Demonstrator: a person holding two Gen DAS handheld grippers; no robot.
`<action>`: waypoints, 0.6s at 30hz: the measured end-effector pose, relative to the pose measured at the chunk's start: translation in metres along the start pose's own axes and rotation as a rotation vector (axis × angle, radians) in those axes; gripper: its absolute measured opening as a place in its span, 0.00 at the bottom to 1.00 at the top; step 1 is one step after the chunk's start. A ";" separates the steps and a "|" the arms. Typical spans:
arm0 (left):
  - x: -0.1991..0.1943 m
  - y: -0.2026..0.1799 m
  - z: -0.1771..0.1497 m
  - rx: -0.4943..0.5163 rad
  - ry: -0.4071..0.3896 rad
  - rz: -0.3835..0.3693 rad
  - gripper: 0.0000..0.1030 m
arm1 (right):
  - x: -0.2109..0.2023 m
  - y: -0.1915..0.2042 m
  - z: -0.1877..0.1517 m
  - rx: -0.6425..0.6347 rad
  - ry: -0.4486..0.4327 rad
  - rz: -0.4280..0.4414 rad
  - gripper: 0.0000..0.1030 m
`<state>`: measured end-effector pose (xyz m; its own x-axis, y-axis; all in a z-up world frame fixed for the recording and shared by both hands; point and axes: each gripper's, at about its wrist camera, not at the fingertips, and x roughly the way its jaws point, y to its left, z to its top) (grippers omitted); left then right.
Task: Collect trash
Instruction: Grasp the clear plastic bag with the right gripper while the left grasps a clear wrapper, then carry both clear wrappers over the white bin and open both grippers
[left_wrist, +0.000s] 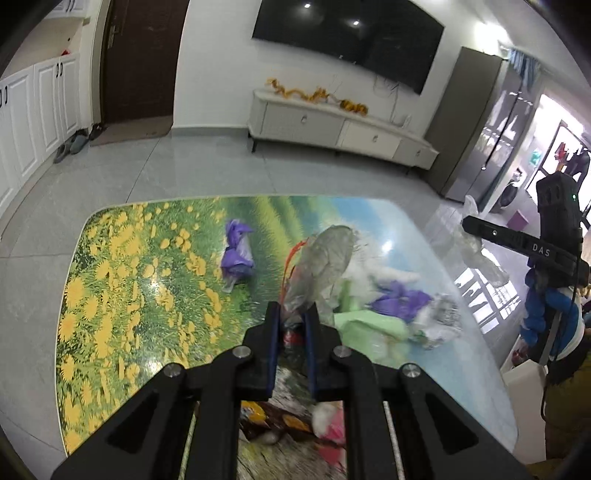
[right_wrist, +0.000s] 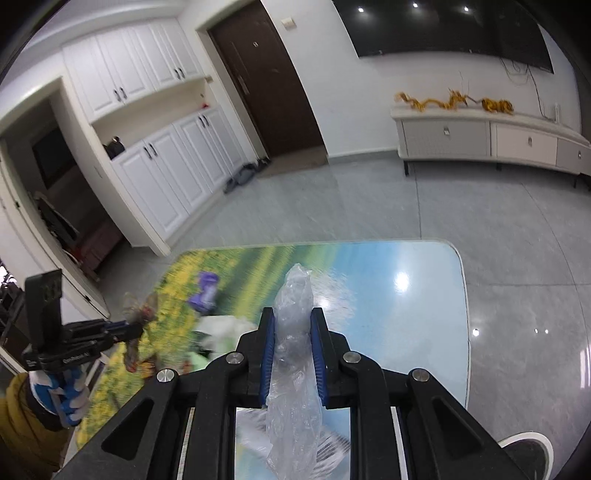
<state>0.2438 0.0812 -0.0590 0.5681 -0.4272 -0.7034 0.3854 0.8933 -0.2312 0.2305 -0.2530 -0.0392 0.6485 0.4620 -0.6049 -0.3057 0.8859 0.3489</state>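
Above a low bench (left_wrist: 122, 280) printed with a flower meadow and sky, two hand-held grippers hang side by side. Left gripper (left_wrist: 293, 321): its fingers are clamped on the neck of a grey, see-through trash bag (left_wrist: 325, 258) with red handles, which stands away from the fingers toward the far side. Right gripper (right_wrist: 293, 328): its fingers are pressed together on a clear plastic bag (right_wrist: 295, 354), whose long axis runs straight along the fingers, one end poking out past the tips, the rest trailing back beneath.

Loose trash lies on the bench below and beyond the left gripper: a crumpled purple bag (left_wrist: 236, 254) to the far left, well apart from a pile of pale green, purple and white scraps (left_wrist: 391, 314) to the right of the fingers, and colourful wrappers (left_wrist: 288, 424) near the front edge. The left gripper looks nearer to all of these; the pile lies between the two grippers. Both are already full, so neither can take more without letting go.
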 end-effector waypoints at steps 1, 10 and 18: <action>-0.007 -0.006 -0.003 0.003 -0.010 -0.008 0.11 | -0.009 0.007 -0.001 -0.006 -0.011 0.012 0.17; -0.046 -0.045 -0.028 0.020 -0.053 -0.096 0.11 | -0.071 0.050 -0.035 -0.066 -0.064 0.040 0.17; -0.055 -0.101 -0.044 0.124 -0.035 -0.119 0.11 | -0.119 0.031 -0.078 -0.021 -0.102 0.011 0.17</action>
<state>0.1418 0.0205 -0.0265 0.5369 -0.5355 -0.6519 0.5369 0.8129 -0.2256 0.0897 -0.2777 -0.0121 0.7124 0.4660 -0.5248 -0.3270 0.8820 0.3392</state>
